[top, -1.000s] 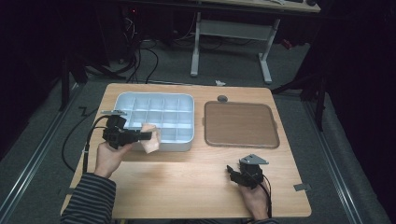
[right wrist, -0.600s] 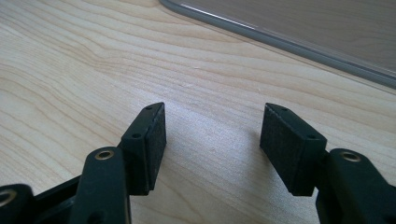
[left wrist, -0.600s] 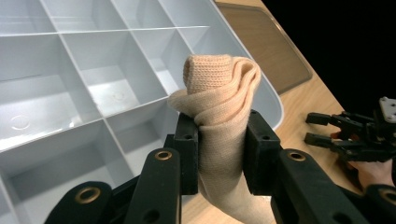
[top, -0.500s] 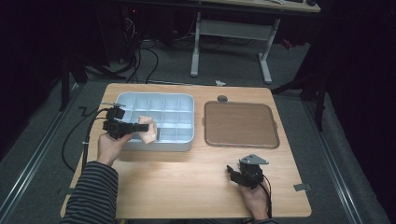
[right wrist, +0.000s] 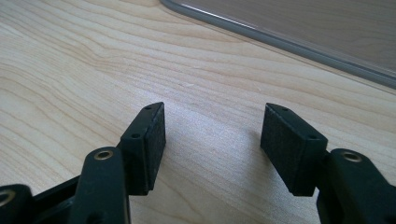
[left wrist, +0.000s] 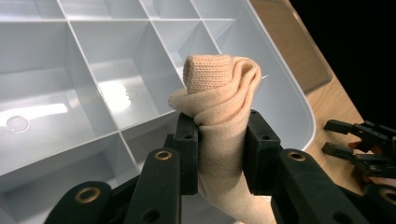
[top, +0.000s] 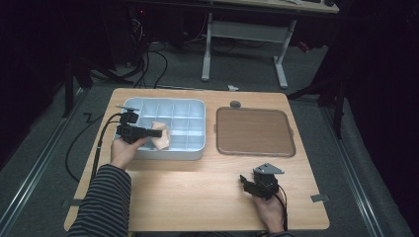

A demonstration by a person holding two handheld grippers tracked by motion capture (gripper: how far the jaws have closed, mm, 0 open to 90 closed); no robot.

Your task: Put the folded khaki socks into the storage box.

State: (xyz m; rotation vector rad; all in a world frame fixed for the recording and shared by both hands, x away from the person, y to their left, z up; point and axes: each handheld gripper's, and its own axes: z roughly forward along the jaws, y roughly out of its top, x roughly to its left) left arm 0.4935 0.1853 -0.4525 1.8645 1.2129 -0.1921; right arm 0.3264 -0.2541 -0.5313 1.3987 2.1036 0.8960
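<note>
Nearest, the right gripper (top: 257,186) rests on the bare table (top: 197,197), jaws apart and empty. Farther off, the left gripper (top: 148,132) pinches a rolled beige sock (left wrist: 219,100) over the compartment tray (top: 197,148); lowering and release remain.

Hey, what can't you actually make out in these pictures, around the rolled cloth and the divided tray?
- Lower end of the rolled beige cloth: left gripper view, hidden behind the left gripper and cut by the bottom edge.
- Which compartment of the divided tray lies under the cloth: high view, too small to tell.
- Small dark thing behind the brown tray: high view, too small to identify.
</note>
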